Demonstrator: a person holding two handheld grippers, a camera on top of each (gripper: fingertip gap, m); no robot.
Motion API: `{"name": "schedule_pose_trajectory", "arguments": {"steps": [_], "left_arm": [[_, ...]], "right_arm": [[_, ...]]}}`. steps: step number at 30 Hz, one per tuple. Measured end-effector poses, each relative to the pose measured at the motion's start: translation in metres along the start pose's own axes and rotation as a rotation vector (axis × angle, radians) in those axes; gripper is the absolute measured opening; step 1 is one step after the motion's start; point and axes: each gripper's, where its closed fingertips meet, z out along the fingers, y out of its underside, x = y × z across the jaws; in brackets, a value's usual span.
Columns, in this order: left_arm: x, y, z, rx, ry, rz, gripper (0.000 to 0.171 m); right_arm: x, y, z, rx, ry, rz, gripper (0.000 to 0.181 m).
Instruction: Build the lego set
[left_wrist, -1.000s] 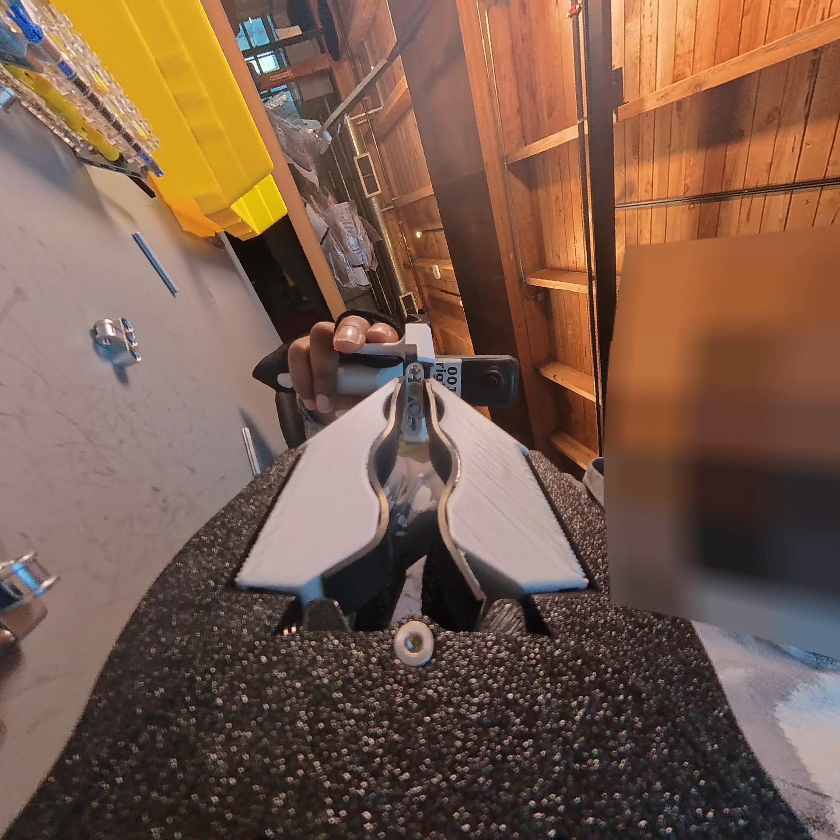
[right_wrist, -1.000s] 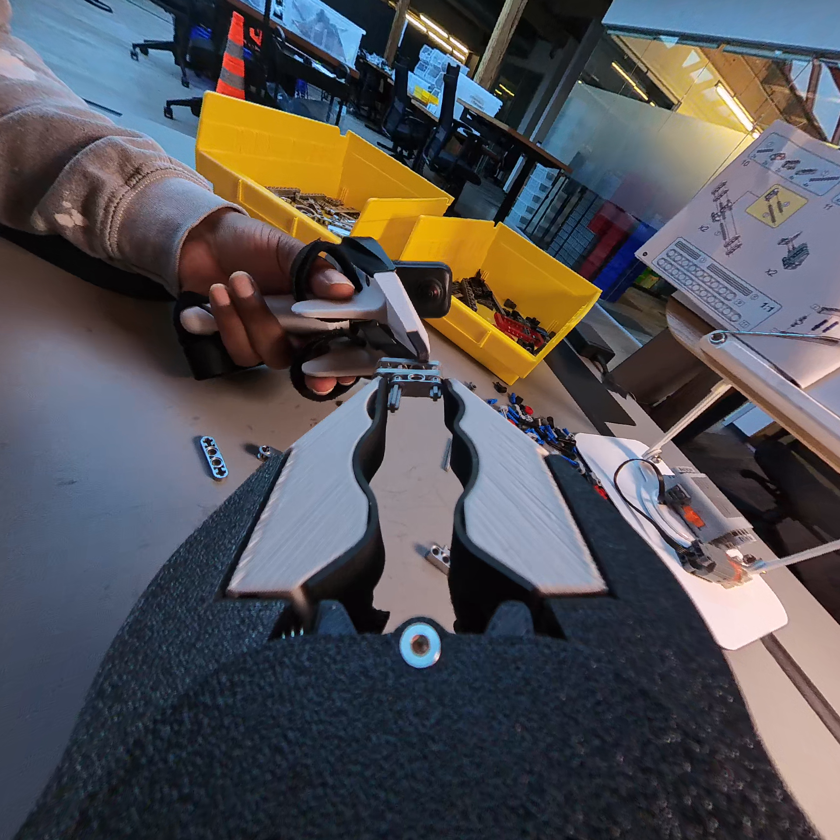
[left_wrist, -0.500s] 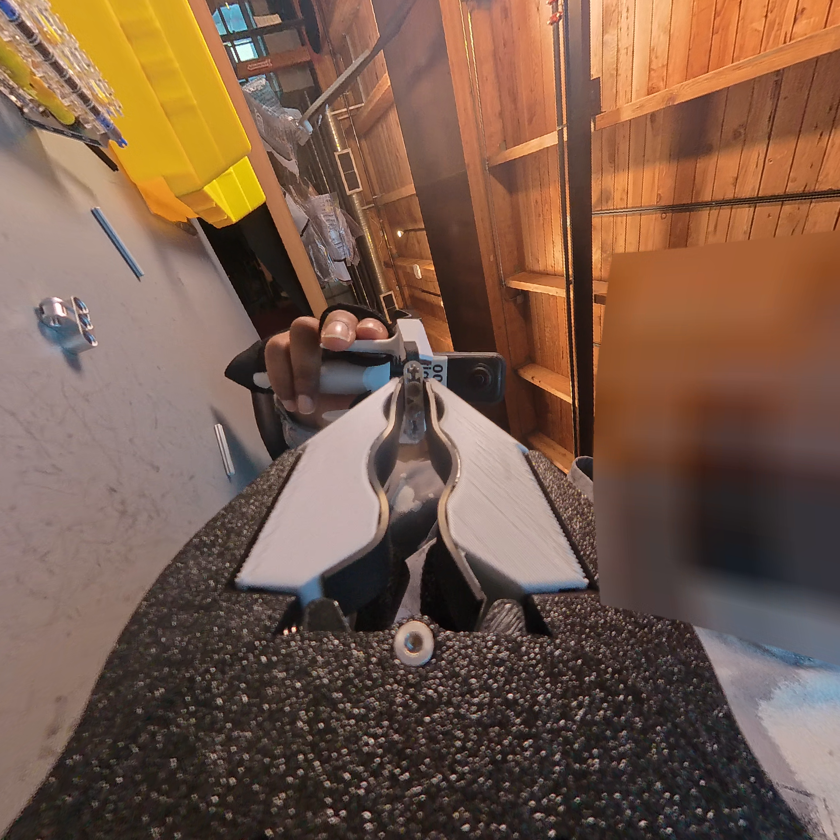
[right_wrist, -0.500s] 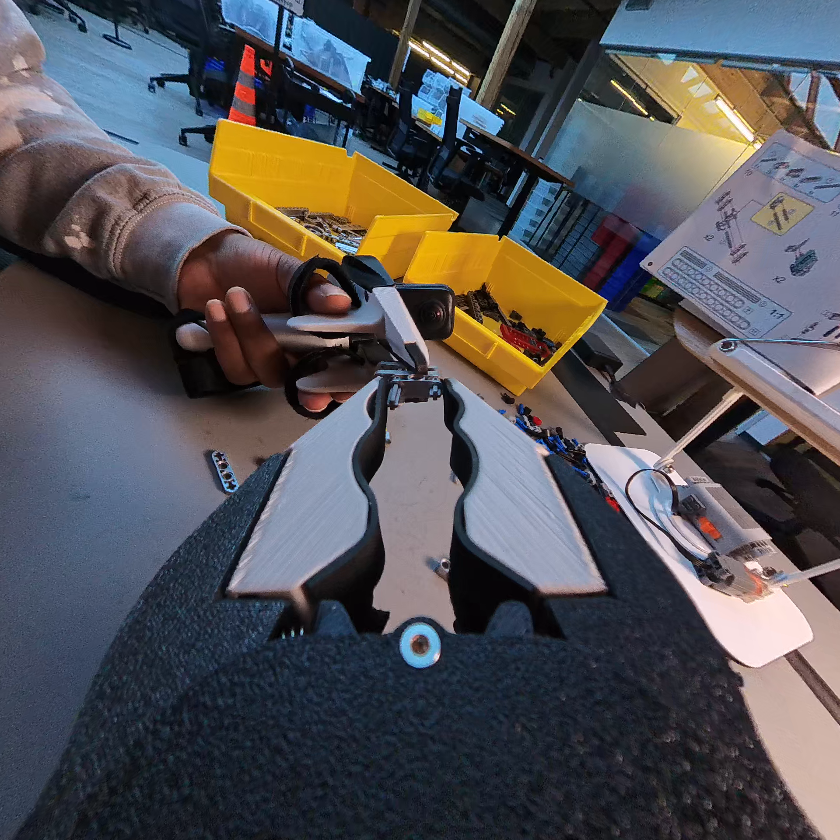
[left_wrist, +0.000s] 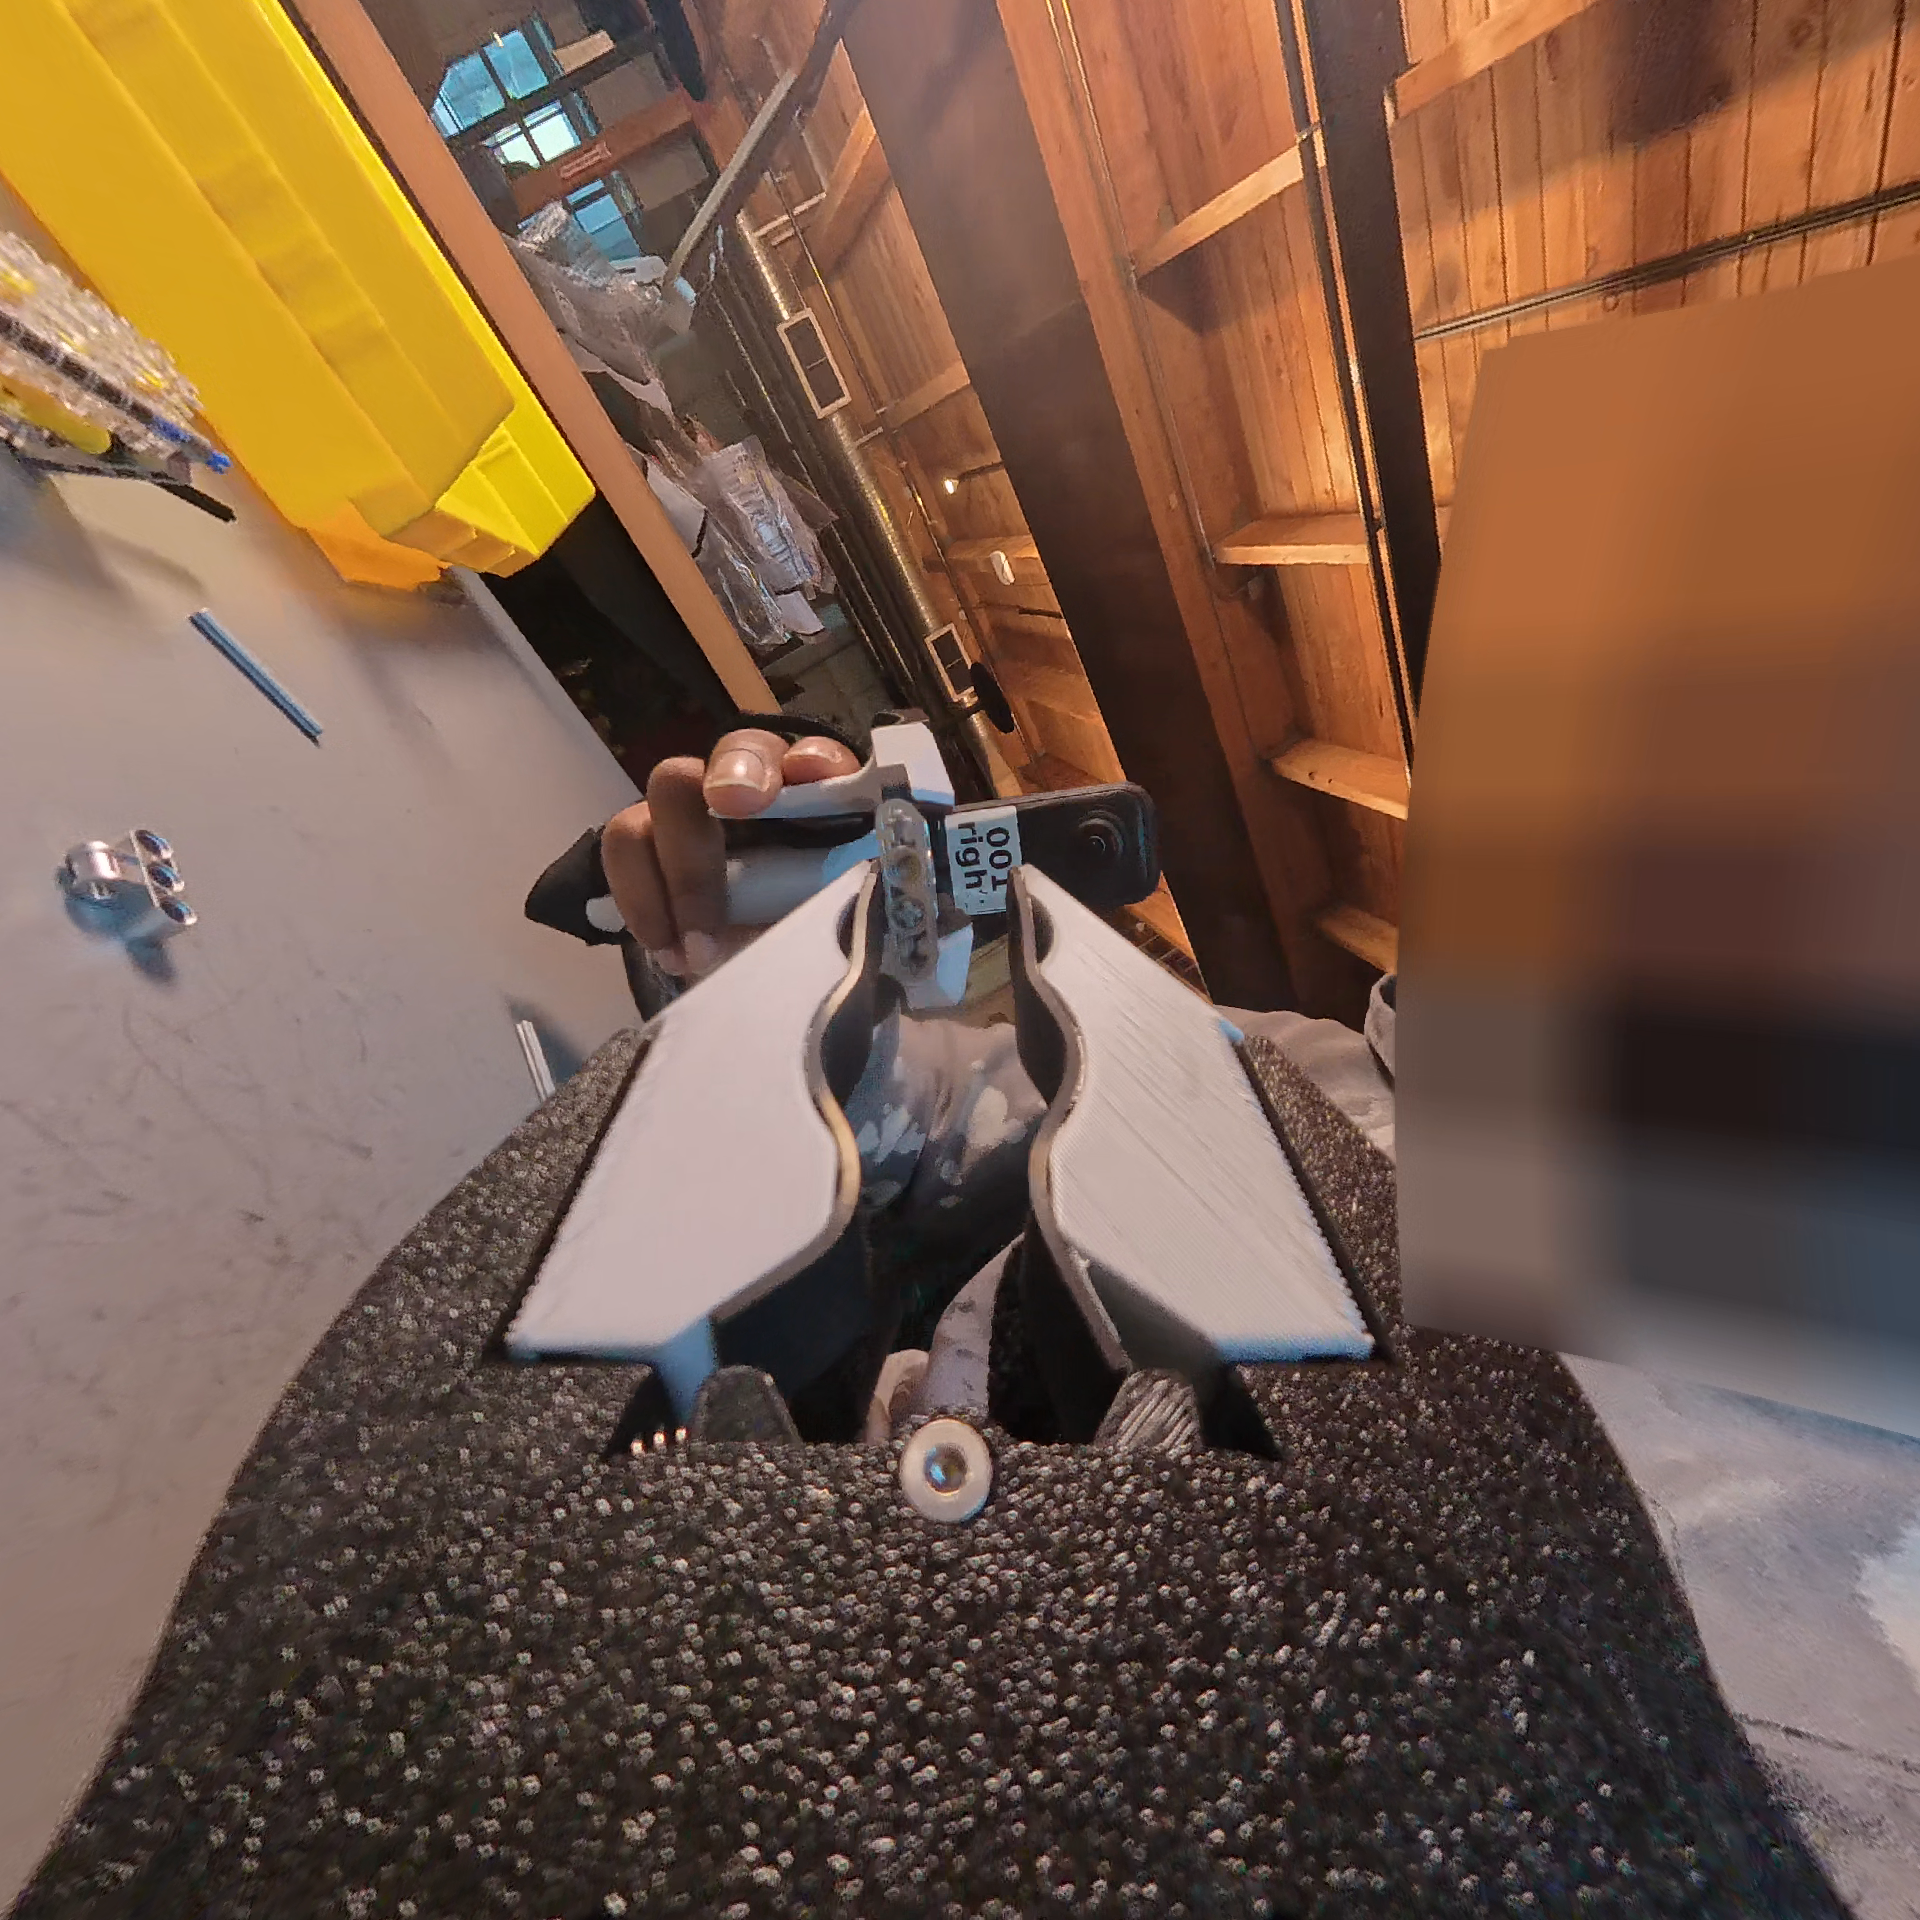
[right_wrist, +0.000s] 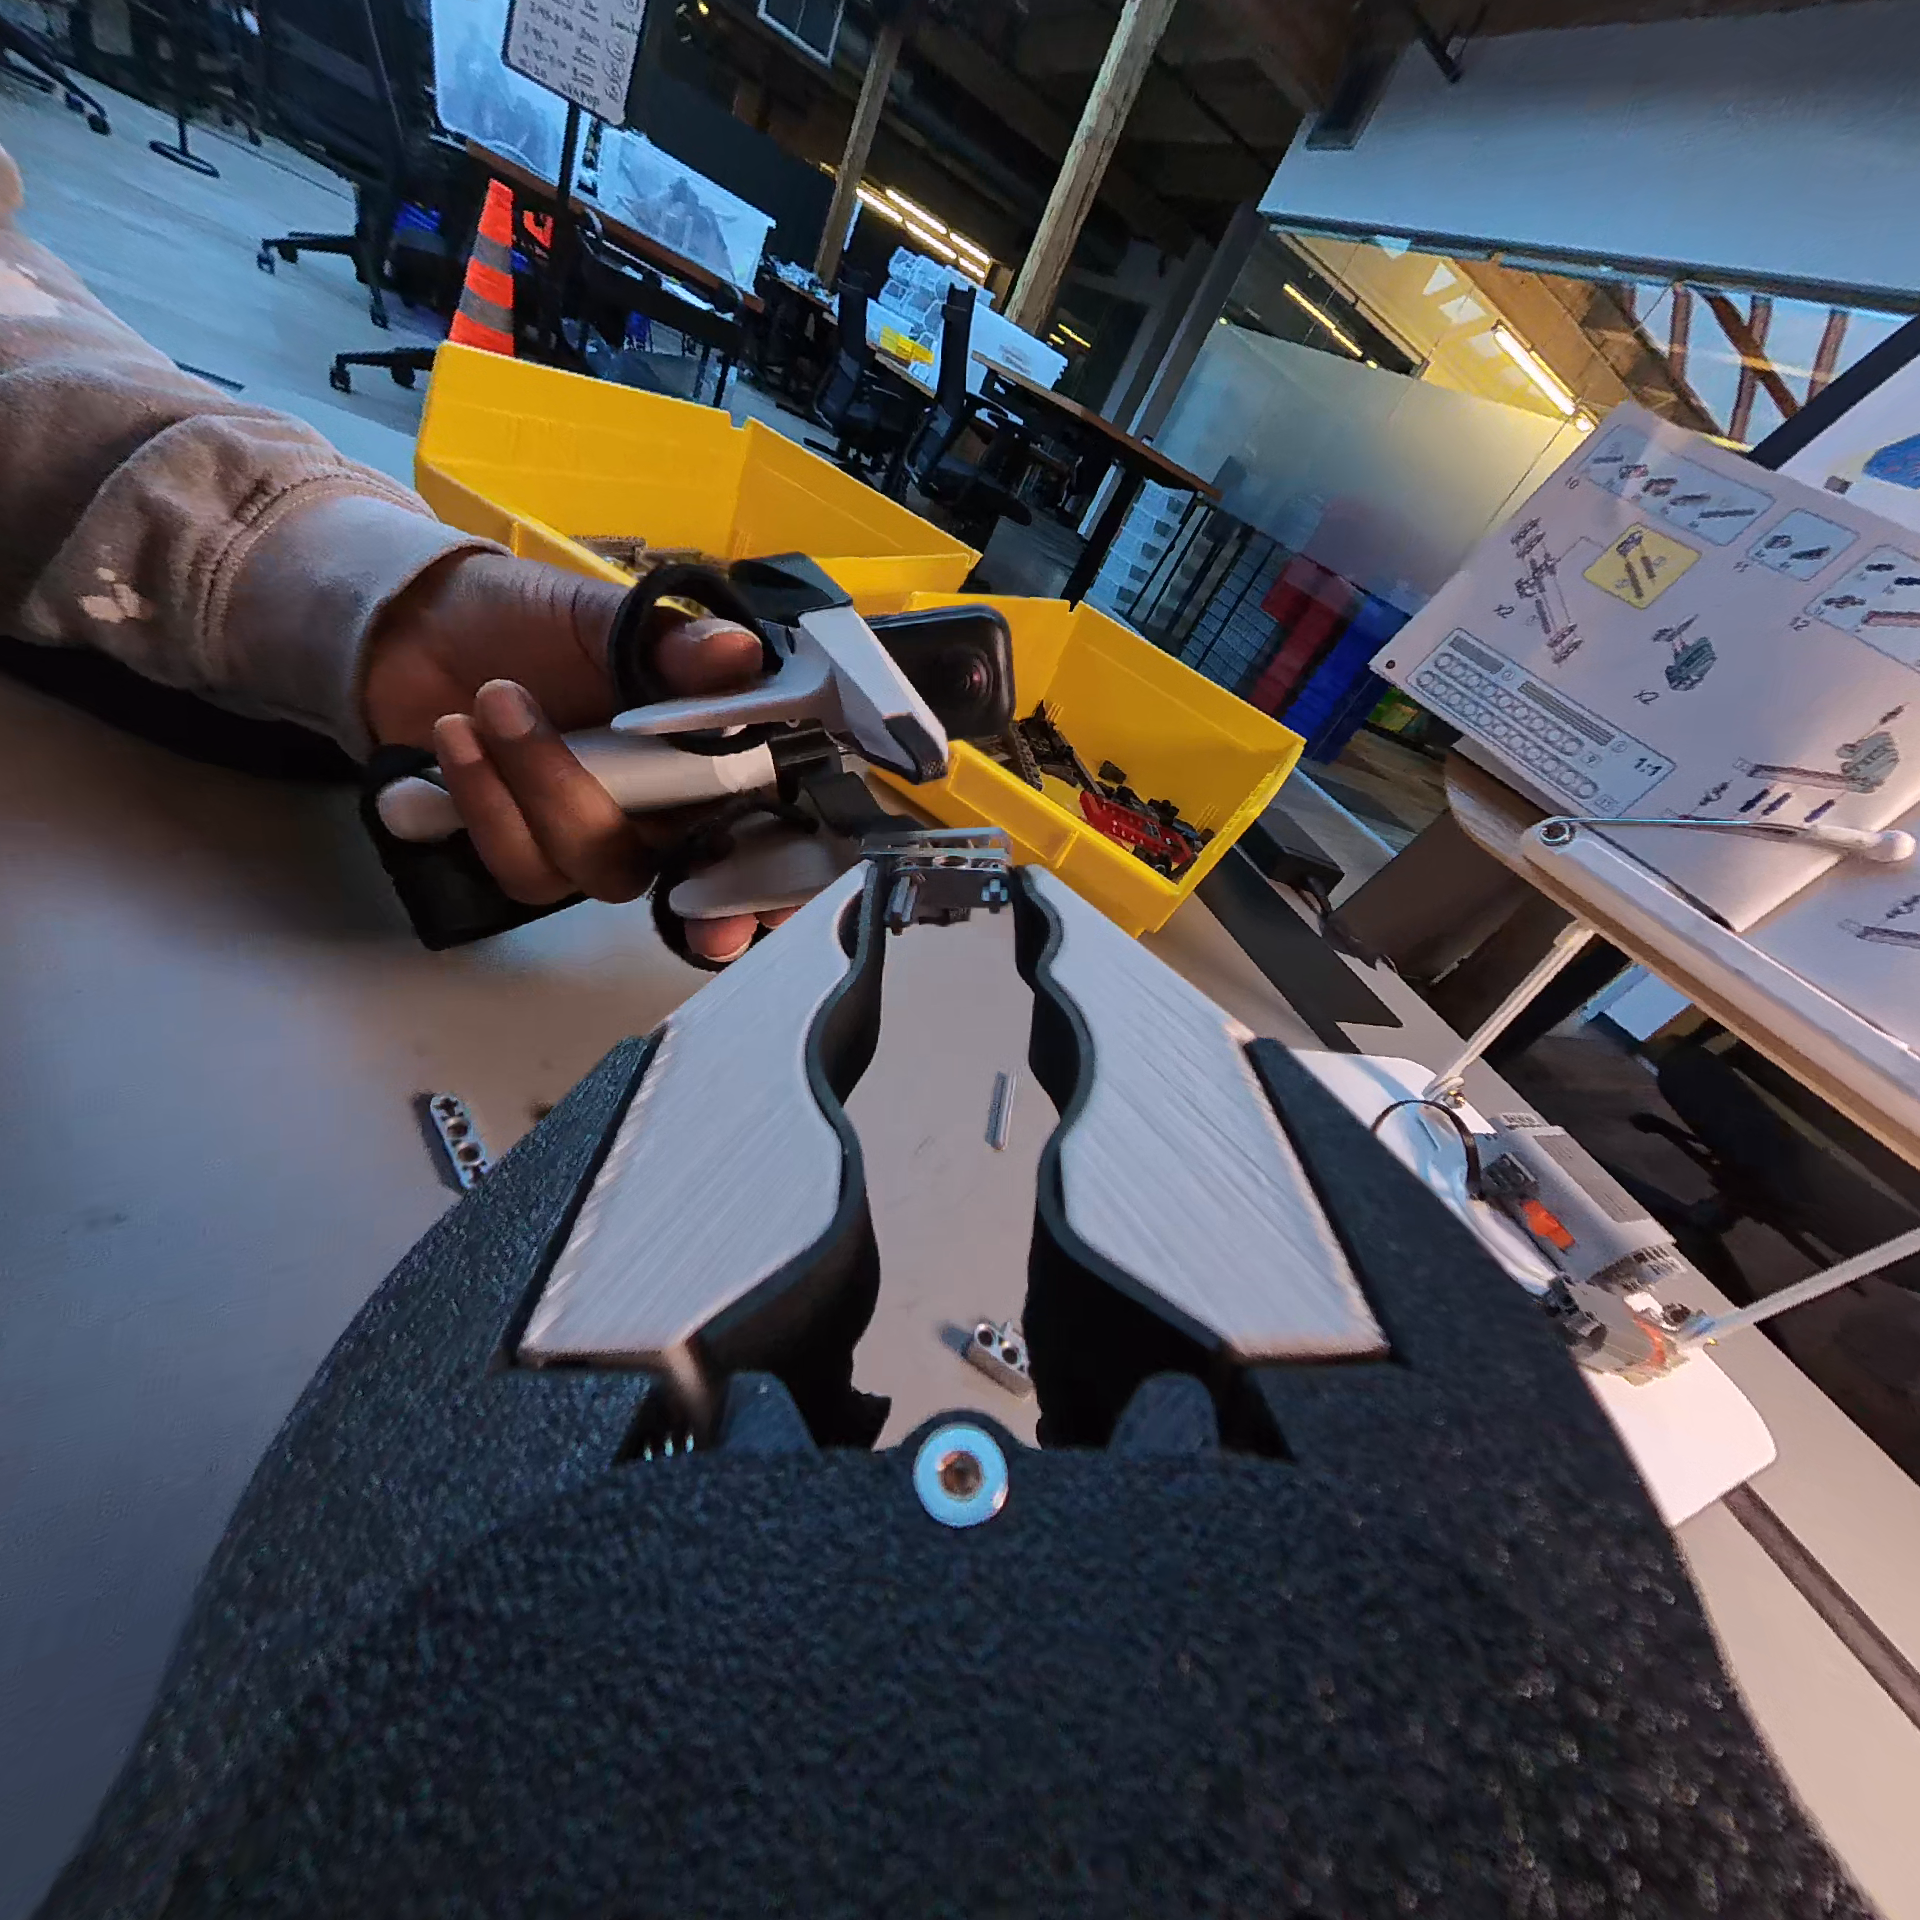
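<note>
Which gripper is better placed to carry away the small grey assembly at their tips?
Right, probably. The right gripper has the grey assembly pinched between its tips, while the left gripper is open, its fingers standing apart around the piece, so it has no grip.

Right of left gripper tips: big blurred patch. Yellow bin cut off top-left. Sleeve cut at left edge.

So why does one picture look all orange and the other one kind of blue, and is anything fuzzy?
Left wrist view: warm light glows on the wooden wall; a blurred patch covers the right side, and the left gripper looks slightly smeared. Right wrist view: cooler, dimmer light on the table; the right gripper is a bit smeared, and straight edges bend near the borders.
</note>
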Motion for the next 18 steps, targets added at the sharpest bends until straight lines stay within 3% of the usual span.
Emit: {"name": "schedule_pose_trajectory", "arguments": {"steps": [13,18], "left_arm": [[-0.004,-0.002,-0.005,-0.006,-0.026,-0.015,0.01],[-0.017,-0.013,-0.027,-0.083,-0.241,0.222,0.011]], "right_arm": [[-0.002,-0.001,-0.001,0.006,-0.012,-0.013,0.022],[0.008,0.006,-0.008,-0.03,-0.013,0.01,0.022]]}}
